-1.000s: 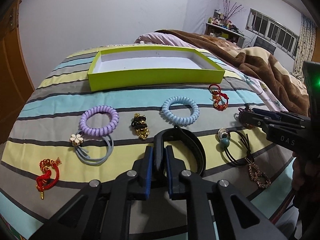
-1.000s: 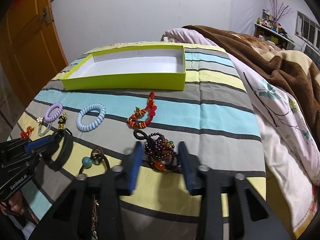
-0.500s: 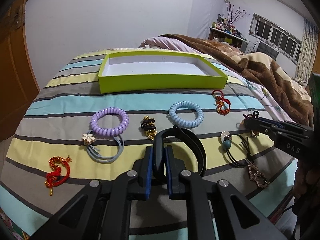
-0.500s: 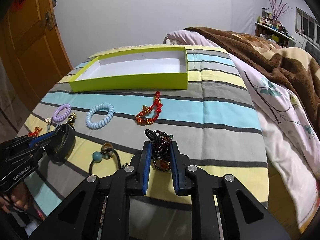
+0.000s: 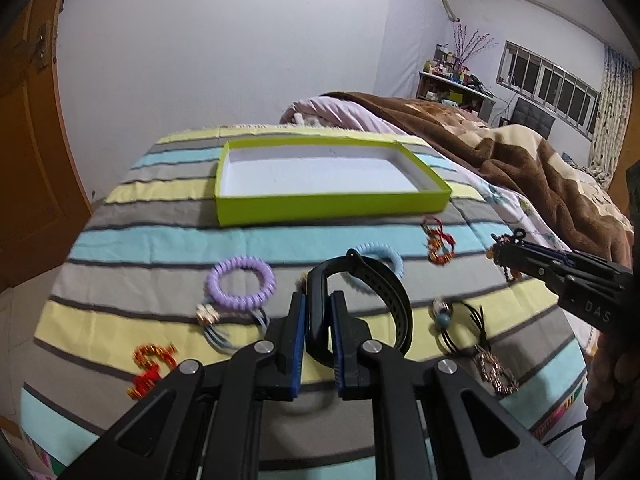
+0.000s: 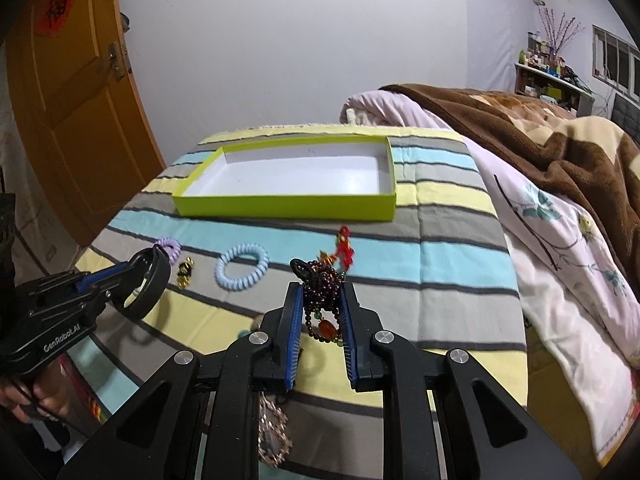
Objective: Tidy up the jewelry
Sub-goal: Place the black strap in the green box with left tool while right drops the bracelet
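My left gripper (image 5: 318, 300) is shut on a black wristband (image 5: 384, 296) and holds it lifted above the striped bedspread; it also shows in the right wrist view (image 6: 146, 280). My right gripper (image 6: 322, 292) is shut on a dark bead bracelet (image 6: 322, 284) with an orange stone, lifted off the bed; it shows in the left wrist view (image 5: 506, 254). An empty lime-green box (image 5: 332, 208) (image 6: 280, 204) with a white inside lies farther back on the bed.
On the bedspread lie a purple coil tie (image 5: 240, 282), a light blue coil tie (image 6: 242, 266), red-gold knot charms (image 5: 438, 240) (image 5: 152, 364), a teal-bead hair tie (image 5: 444, 318), a rhinestone piece (image 5: 496, 370). A brown blanket (image 5: 520, 168) lies right.
Both grippers have lifted their pieces off the bed and moved up and toward the box. The right gripper closed on the bead bracelet a second ago.
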Tool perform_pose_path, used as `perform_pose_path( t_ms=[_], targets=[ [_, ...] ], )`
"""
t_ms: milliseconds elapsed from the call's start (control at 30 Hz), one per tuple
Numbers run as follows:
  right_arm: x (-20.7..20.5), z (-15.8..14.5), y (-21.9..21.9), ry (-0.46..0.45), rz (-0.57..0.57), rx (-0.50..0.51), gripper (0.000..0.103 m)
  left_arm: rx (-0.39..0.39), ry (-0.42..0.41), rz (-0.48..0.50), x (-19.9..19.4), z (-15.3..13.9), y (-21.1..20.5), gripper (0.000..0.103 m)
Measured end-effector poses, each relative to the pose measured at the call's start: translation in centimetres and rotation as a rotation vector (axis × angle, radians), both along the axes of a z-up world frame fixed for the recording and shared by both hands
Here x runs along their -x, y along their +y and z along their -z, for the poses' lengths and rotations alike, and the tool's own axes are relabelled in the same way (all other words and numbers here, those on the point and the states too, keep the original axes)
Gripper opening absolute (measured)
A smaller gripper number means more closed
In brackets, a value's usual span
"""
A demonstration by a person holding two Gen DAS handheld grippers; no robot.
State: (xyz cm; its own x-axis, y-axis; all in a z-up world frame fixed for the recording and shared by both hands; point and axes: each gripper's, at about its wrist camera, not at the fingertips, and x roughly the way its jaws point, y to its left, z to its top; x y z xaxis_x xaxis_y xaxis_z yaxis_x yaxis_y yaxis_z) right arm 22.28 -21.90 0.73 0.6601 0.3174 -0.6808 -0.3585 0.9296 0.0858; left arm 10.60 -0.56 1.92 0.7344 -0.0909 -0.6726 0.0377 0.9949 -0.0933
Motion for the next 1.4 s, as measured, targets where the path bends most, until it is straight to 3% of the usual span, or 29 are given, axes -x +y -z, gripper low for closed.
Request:
perform_pose_path(
  t_ms=[433,633,833,1100,1400],
  targets=[
    [-5.2,-1.4,1.8,-0.023,-0.021,0.009,0.019,-0.011,-0.036,-0.054,-5.7,-2.1,2.2,0.013],
    [-9.4,-2.0,2.5,-0.045,-0.028,0.025,0.019,-0.037,-0.025,-0.082,-9.8,-2.2,3.3,0.013],
    [-14.5,-0.9,2.8,-0.007,-0.013,0.014,0.019,-0.049,-0.023,-0.094,-13.6,-2.1,3.9,0.013],
    [-19.8,1.2,3.3,0.035,-0.004,0.041,0.019,-0.065,0.039,-0.112,-18.4,-0.2,4.9,0.013],
    [-23.5,3.1,3.1,0.089,0.021,0.053,0.019,-0.064,0.105,-0.133,-20.2,2.2,5.9,0.013]
  ],
)
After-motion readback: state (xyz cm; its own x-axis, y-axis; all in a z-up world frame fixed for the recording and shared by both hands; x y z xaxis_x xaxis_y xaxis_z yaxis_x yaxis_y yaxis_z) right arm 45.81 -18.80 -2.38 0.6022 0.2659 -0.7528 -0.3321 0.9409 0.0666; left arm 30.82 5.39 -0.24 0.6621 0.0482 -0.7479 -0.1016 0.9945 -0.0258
